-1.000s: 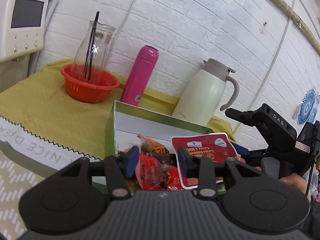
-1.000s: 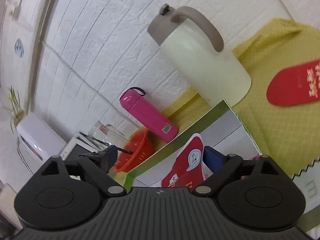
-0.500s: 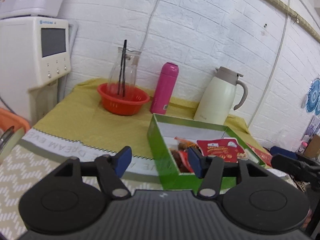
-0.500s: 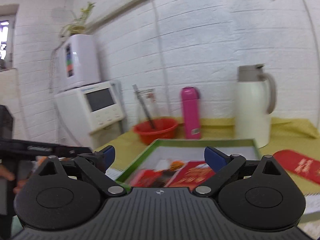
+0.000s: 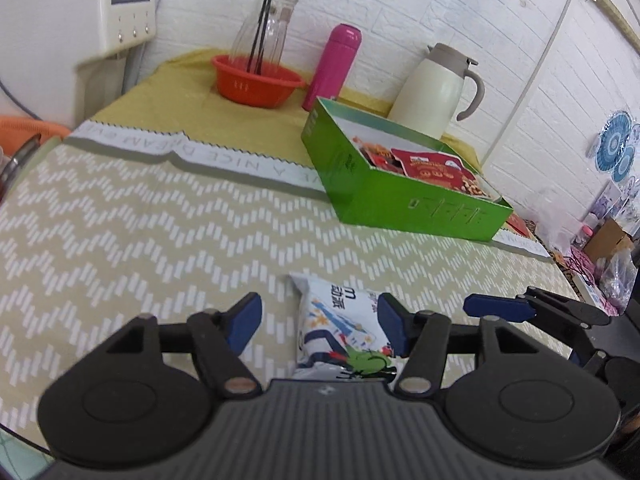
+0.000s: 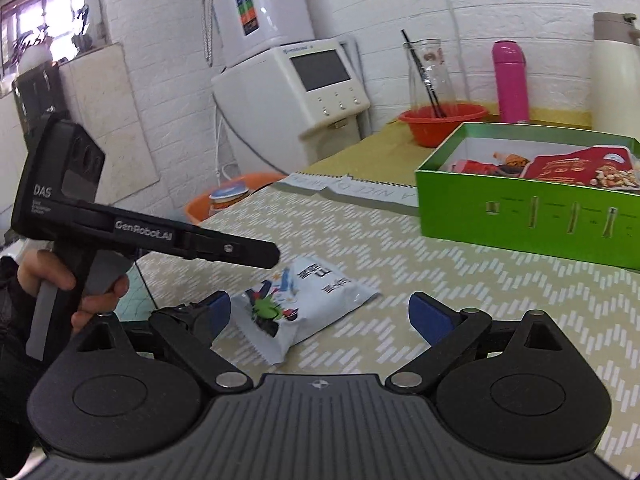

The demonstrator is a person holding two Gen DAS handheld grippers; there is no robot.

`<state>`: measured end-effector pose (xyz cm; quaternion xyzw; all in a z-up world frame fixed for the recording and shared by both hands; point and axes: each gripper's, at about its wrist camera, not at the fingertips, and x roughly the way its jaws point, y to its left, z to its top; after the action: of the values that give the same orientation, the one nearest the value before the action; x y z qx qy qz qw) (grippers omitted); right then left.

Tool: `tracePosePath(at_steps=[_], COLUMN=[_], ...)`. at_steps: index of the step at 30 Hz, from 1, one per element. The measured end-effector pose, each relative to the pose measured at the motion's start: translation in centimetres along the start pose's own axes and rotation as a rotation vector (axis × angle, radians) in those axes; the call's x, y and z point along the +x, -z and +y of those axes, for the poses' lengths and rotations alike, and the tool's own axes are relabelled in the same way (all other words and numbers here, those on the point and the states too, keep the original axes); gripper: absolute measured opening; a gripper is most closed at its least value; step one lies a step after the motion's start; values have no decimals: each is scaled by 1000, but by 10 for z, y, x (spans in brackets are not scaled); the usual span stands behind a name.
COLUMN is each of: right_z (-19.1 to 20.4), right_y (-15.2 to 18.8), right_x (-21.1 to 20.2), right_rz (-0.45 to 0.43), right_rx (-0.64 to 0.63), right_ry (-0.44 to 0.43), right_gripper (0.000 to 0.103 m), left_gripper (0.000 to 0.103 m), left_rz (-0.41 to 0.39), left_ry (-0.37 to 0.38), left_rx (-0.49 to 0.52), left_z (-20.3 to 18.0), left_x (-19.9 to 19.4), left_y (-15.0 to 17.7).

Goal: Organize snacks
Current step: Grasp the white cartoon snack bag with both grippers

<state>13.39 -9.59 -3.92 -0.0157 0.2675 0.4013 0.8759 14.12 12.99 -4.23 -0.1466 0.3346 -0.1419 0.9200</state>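
So the table (image 5: 120, 220) with its zigzag cloth fills most of both views, with the green box (image 5: 400, 196) of red snack packs at upper right. The white snack bag (image 5: 340, 320) lies flat at lower centre, untouched between the left gripper (image 5: 320, 320) fingers, which have just been opening. The right gripper (image 6: 320, 312) also sits spread wide with nothing clamped, the bag lying just inside its left finger.

Both views are evenly and brightly lit, strong fisheye bending and dark corners are seen, and slight blur is noticed.
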Motion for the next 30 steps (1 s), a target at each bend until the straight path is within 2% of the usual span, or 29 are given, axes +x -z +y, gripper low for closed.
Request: tracePosePath(at_steps=[5,11,18,20,22,23,24,25,30], right_z=[24,36,43,44,41,41,40,40,38], right_y=[11,8,12,11,10,11,11,10,9], right_x=[18,34,54,53,52,50,48,46,36], right_rz=[67,54,121,116,111,109,107,104,72], right_rx=[-76,-103,-128,-139,-138,-140,-147,-153,-121], right_ry=[-21,-33,98,139,142,150,160,167,162], right_gripper=[103,103,103,103,103,98,86,81,76], left_gripper=[60,60,60,55,46,45,44,43,42], left_rz=[110,115,103,105,102,99,89,83,45], left_ry=[-31,-14,38,27,36,40,41,40,35], left_rx=[-18,-23,-23,-2,-32,-47,-56,-60,-37], left_z=[-2,-6,-12,-15,-12,-10,-9,-9,-17], left_x=[26,32,29,28,27,26,23,22,13], left_y=[-4,-6,3,4,3,3,4,4,6])
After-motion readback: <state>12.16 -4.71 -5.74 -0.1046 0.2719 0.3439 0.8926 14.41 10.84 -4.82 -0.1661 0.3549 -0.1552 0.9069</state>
